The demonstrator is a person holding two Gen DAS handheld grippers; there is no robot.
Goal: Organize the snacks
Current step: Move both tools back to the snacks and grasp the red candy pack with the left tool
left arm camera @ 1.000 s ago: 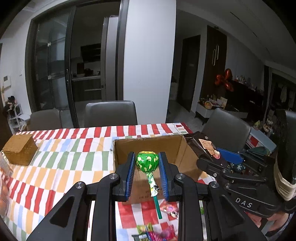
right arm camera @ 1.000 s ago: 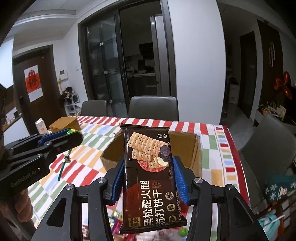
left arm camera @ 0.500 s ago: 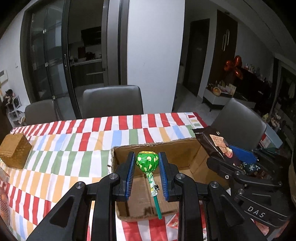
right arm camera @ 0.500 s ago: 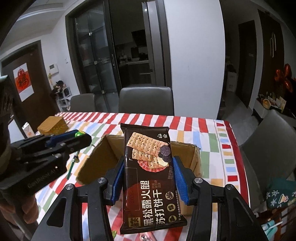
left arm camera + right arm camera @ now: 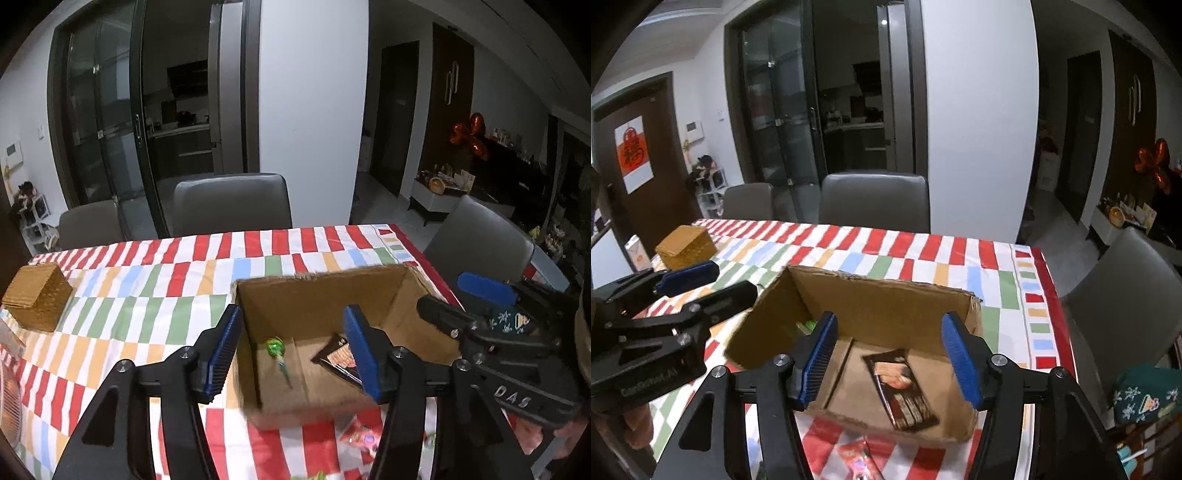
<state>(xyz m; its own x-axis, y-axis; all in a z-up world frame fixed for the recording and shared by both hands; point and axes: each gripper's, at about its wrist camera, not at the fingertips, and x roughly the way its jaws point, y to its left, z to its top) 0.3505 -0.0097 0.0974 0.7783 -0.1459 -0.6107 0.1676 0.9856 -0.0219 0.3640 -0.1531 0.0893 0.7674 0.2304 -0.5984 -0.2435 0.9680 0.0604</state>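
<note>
Lollipop now inside the cardboard box, blurred, over the box floor near the left wall; a second ago it sat clamped between the left gripper's blue pads. Cracker packet also in the box, lying tilted near the right side of the floor, blurred too; before it stood upright in the right gripper's grip. Left gripper jaws are opening, fingers apart, nothing between the pads. Right gripper jaws are opening, fingers apart, packet below them, not touched. Both grippers hang over the box's near edge, closer over it than a second ago. Box sits on the striped tablecloth. Loose snack wrappers on the cloth in front of the box. Wicker box off to the left, well apart.
</note>
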